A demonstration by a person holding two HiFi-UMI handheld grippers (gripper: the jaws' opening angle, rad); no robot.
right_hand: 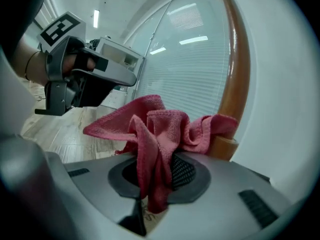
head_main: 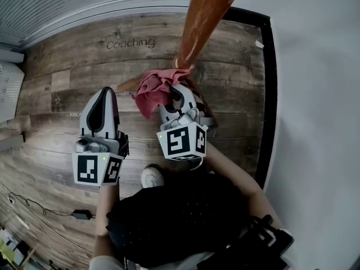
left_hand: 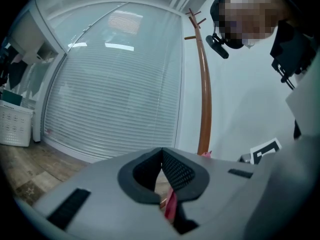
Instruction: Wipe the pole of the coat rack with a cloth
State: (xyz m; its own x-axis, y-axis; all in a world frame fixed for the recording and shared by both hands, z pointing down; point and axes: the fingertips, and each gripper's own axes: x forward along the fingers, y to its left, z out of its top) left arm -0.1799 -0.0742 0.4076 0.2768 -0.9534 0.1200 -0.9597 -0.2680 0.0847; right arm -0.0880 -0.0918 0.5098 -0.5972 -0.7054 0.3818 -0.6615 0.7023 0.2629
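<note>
While our right gripper [head_main: 178,97] pinches the red cloth [head_main: 156,90], the cloth lies against the low end of the coat rack pole [head_main: 205,16].

Our right jaws are clamped on a bunched fold of the cloth. The rest spills forward, and its far edge touches the orange-brown wooden pole just above a thicker collar, close to the wood-plank floor [head_main: 62,66]. We hold our left gripper [head_main: 106,97] just to the left, apart from both cloth and pole. Its jaws are brought together at the tips with nothing between them. Seen from the left gripper view, the pole rises in a curve to short pegs at its top, beside a glass wall with closed blinds [left_hand: 115,84]. A white shoe [head_main: 152,177] shows on the floor below the grippers.
</note>
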